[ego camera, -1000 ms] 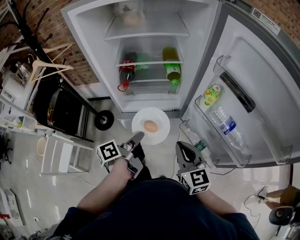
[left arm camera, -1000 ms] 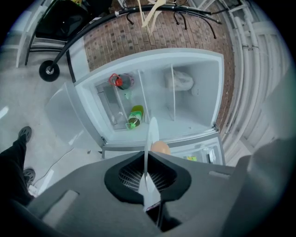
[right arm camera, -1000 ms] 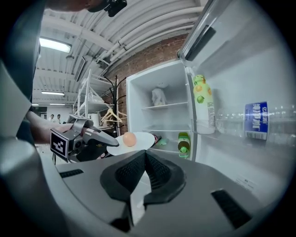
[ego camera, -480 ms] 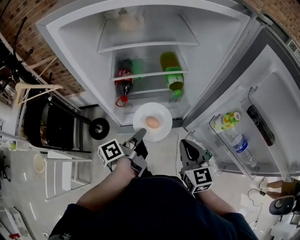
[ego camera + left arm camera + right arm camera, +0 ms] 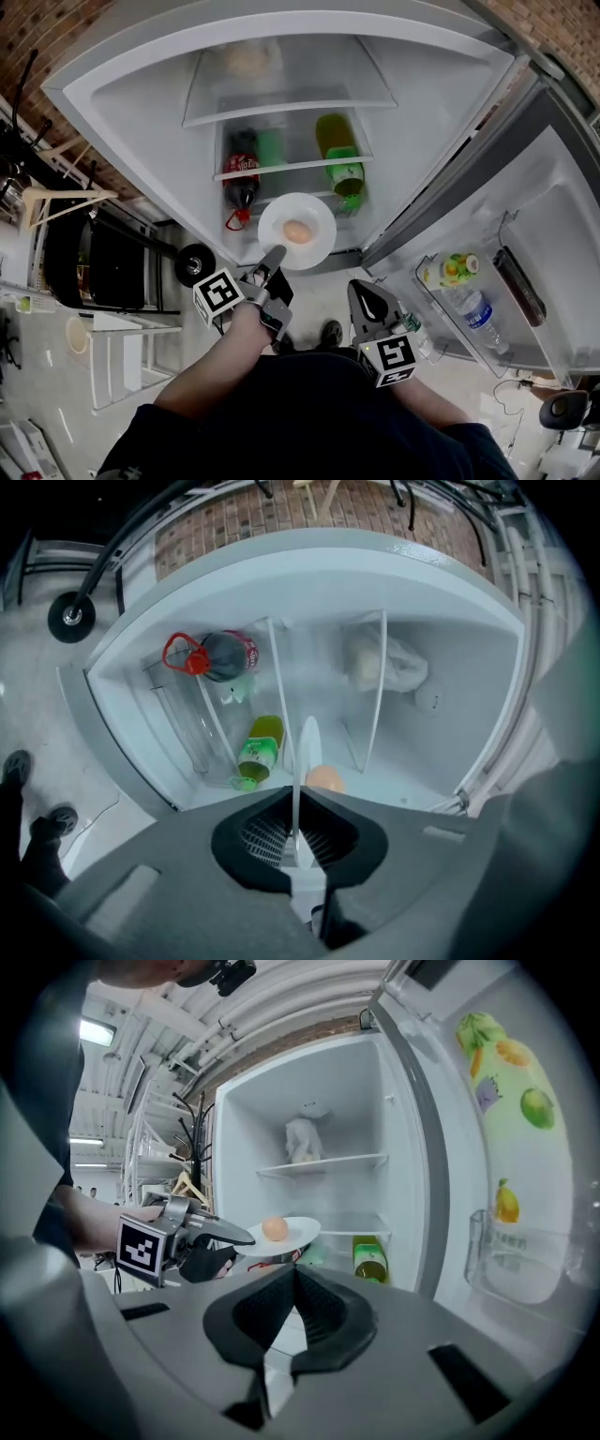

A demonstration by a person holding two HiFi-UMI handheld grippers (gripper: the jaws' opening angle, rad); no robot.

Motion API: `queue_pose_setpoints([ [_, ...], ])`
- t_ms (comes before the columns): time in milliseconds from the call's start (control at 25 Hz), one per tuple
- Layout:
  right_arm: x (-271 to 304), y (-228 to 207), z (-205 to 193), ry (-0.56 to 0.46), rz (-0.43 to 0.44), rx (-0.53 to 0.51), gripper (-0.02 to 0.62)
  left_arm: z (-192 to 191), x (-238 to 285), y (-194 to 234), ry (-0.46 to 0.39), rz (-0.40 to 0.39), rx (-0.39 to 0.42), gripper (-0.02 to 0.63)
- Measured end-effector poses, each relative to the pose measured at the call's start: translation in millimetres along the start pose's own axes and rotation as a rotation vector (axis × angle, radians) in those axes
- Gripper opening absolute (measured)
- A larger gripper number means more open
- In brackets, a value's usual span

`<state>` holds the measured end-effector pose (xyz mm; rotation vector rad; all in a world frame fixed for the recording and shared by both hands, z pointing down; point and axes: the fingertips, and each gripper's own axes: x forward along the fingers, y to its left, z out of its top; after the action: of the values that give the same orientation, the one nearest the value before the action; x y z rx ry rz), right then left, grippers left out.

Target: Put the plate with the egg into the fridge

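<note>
A white plate (image 5: pixel 319 246) with a brown egg (image 5: pixel 297 231) on it hangs level in front of the open fridge (image 5: pixel 141 94), over the front edge of its lower shelf. My left gripper (image 5: pixel 274 257) is shut on the plate's near rim. In the left gripper view the plate (image 5: pixel 308 747) shows edge-on between the jaws (image 5: pixel 296 841), with the egg (image 5: pixel 325 778) just to its right. My right gripper (image 5: pixel 364 292) is shut with nothing in it, below and to the right of the plate. In the right gripper view my right gripper (image 5: pixel 293 1283) points at the fridge, with the plate (image 5: pixel 298 1231) and egg (image 5: pixel 274 1229) to its left.
A cola bottle (image 5: pixel 240 183) and a green bottle (image 5: pixel 343 155) stand on the middle shelf, and a pale bag (image 5: pixel 249 58) lies on the top one. The open door (image 5: pixel 525 216) at the right holds a carton (image 5: pixel 450 270) and a water bottle (image 5: pixel 478 319). A coat rack (image 5: pixel 56 197) stands at the left.
The person has stepped closer to the fridge. The left gripper has carried the plate with the egg forward, from over the floor to the fridge's opening. The right gripper stays shut alongside.
</note>
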<state>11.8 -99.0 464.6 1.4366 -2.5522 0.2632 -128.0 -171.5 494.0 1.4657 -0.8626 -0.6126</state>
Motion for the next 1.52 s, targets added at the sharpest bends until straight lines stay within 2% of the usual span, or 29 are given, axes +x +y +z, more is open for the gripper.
queue_pose_setpoints([
  [280,10,-10,-1,0.010,0.065,-0.012,0.009,21,30,-2,-0.097,0.017,-0.010,0.020],
  [1120,17,-21,-2,0.015,0.100,-0.035,0.009,89,108,0,-0.276,0.051,-0.012,0.020],
  [1520,22,-21,-1,0.020,0.110,-0.058,0.009,105,132,7,-0.309,0.057,-0.060,0.020],
])
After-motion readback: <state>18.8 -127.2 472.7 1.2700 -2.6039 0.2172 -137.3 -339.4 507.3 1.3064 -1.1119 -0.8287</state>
